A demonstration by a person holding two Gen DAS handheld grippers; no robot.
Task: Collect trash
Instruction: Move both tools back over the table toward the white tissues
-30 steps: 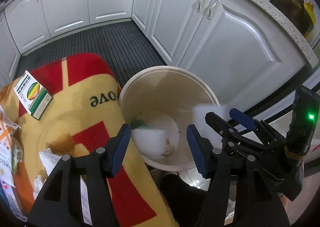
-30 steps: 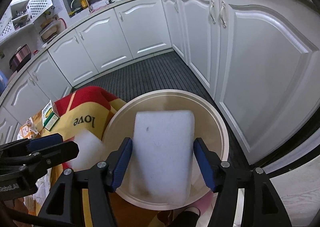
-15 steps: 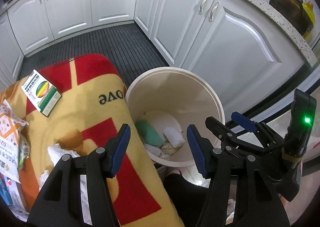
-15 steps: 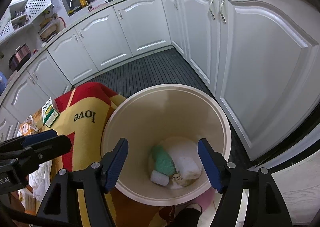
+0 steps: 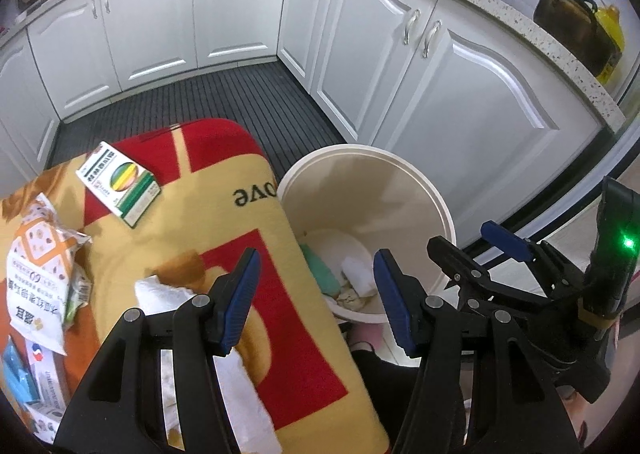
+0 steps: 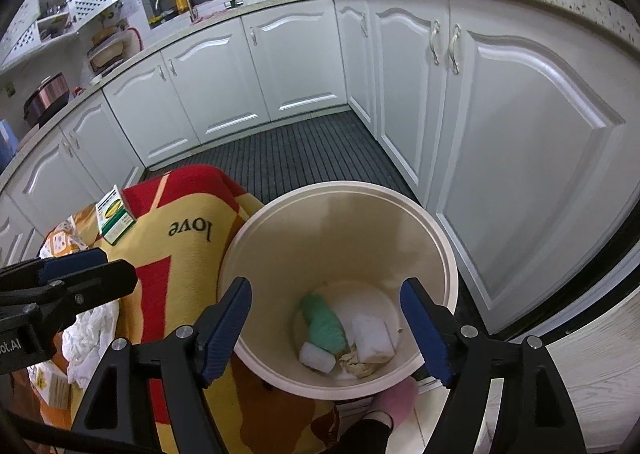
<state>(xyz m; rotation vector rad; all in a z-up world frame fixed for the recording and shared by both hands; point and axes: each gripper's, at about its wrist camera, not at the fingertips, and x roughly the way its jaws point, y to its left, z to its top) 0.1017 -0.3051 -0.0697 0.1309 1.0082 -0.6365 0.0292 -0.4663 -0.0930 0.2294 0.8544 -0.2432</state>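
Observation:
A cream round bin [image 6: 440, 250] stands on the floor beside a red and yellow blanket [image 6: 176, 254]. Inside lie a white sponge [image 6: 374, 338], a green cloth [image 6: 324, 324], a small white piece [image 6: 318, 357] and a crumpled tan scrap. My right gripper [image 6: 326, 328] is open and empty above the bin. My left gripper [image 5: 316, 290] is open and empty over the blanket's edge next to the bin [image 5: 424, 189]. On the blanket [image 5: 224, 230] lie a green and white box [image 5: 118, 181], a snack packet [image 5: 42, 274] and a white tissue [image 5: 160, 296].
White kitchen cabinets [image 6: 500, 113] curve around the dark slatted floor [image 6: 280, 157]. A pink slipper [image 6: 394, 404] shows under the bin's near side. More wrappers [image 5: 24, 378] lie at the blanket's left edge.
My right gripper opened and the white sponge dropped into the bin. Both grippers have lifted and drawn back a little.

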